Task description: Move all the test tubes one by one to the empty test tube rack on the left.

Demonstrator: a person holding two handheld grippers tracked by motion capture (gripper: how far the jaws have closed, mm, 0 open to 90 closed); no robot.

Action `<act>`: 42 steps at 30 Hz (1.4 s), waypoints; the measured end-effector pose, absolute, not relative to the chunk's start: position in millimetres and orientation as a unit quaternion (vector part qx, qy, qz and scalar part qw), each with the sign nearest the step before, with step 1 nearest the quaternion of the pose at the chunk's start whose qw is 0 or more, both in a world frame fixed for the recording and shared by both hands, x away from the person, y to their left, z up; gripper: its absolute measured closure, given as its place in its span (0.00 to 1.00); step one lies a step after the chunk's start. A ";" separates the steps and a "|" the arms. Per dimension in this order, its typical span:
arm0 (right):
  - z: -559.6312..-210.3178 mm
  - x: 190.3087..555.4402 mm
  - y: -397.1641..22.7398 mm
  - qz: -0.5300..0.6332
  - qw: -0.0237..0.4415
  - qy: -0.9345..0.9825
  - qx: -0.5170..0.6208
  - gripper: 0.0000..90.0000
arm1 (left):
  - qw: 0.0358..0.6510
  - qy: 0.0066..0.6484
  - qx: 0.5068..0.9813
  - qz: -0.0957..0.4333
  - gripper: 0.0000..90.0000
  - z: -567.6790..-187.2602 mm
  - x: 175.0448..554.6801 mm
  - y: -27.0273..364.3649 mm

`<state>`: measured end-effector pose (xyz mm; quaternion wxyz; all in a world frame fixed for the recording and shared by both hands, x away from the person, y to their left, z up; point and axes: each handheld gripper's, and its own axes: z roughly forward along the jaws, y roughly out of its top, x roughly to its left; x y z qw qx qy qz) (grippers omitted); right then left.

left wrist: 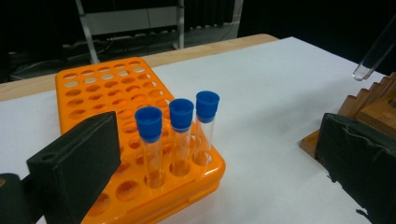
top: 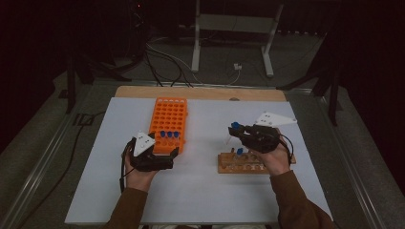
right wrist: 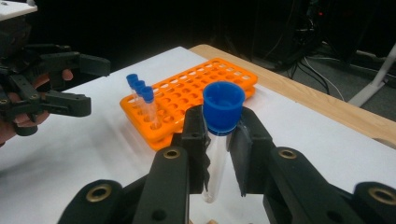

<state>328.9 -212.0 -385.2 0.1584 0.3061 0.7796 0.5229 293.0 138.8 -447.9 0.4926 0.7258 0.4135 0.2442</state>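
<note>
No brand, label or writing can be read on any of the things here. The table (top: 200, 191) is a wooden board under a white sheet, with the bare wood edge on the far side from both grippers; beyond it lie a grey floor, loose cables, a white metal stand (top: 234, 28) and a dark room.

The right gripper (right wrist: 219, 140) is pressed tight on a clear test tube (right wrist: 215, 158) with a blue cap, pinching it just below the cap; the tube hangs between the jaws, tilted, its rounded tip clear of the table. In the high view this gripper (top: 237, 128) is lifted above the wooden rack (top: 239, 164), which sits just below and near the hand, with one blue-capped tube standing in it.

The left gripper (left wrist: 205, 154) is spread wide and holds nothing. The orange rack (left wrist: 107, 93) lies right ahead of its jaws, the near corner reaching between them. Three blue-capped tubes (left wrist: 180, 135) stand upright in a row at that near corner. Off beside its right jaw is the end of the wooden rack
</note>
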 end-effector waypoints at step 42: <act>-389.6 332.5 -150.5 0.522 0.119 0.796 0.282 0.85 | 0.526 0.330 0.760 0.192 0.54 -426.7 304.1 55.4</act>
